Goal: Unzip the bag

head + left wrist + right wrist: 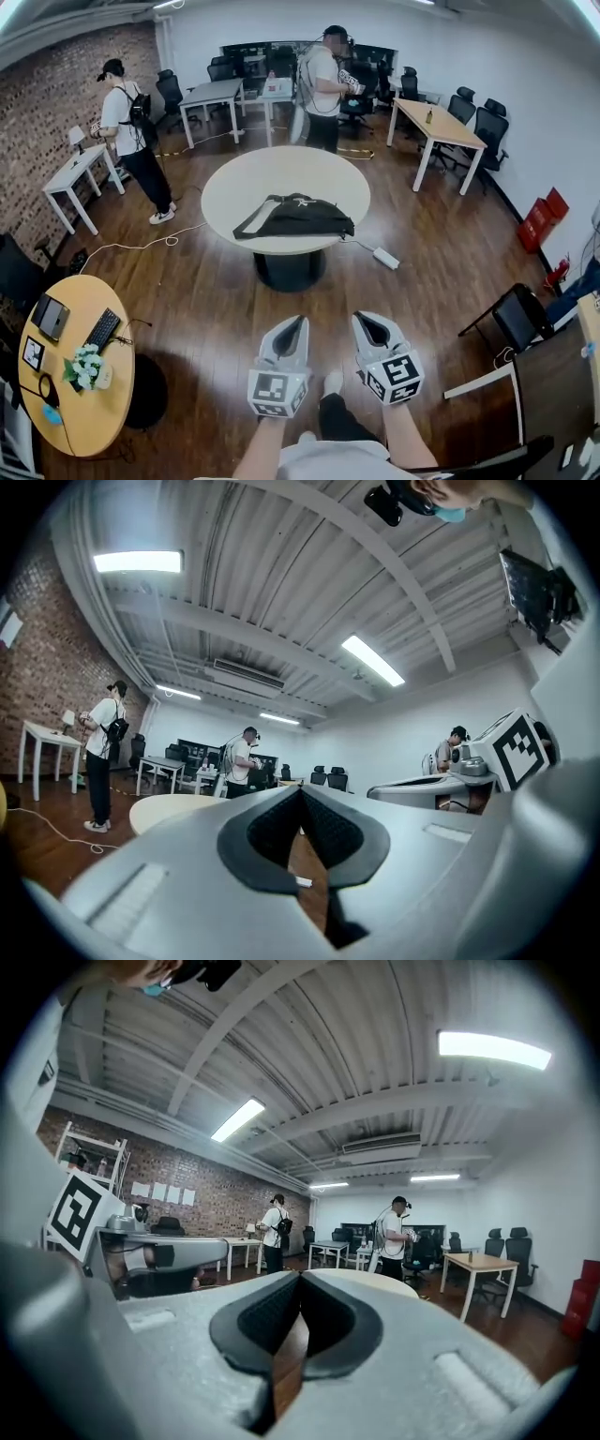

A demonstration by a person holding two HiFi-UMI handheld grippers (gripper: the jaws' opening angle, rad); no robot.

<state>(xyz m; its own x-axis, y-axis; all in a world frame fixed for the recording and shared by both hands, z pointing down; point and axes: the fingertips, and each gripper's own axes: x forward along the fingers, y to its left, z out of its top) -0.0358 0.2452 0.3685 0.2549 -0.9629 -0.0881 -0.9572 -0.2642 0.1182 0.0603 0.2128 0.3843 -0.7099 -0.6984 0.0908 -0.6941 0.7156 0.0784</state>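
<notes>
The black bag (295, 217) lies flat on the round white table (234, 183), on the side nearest me. Its strap (251, 223) lies on the tabletop at 9 o'clock from the bag. I cannot tell from here if the zip is shut.

The table stands at 12 o'clock from me, well apart from my tongs. My left tongs (299, 321) and my right tongs (360, 317) are side by side, low in front of me, over the wood floor (206, 300). Both point at the table. Both are pressed together with nothing in them.

A white plug box (385, 258) lies on the floor at 4 o'clock from the table. A person with a backpack (129, 141) stands at 10 o'clock. Another person in a white shirt (323, 84) stands at 12 o'clock, behind the table. At 8 o'clock from me is a wood table (94, 412) with a keyboard (102, 330) and flowers (82, 367) on it.
</notes>
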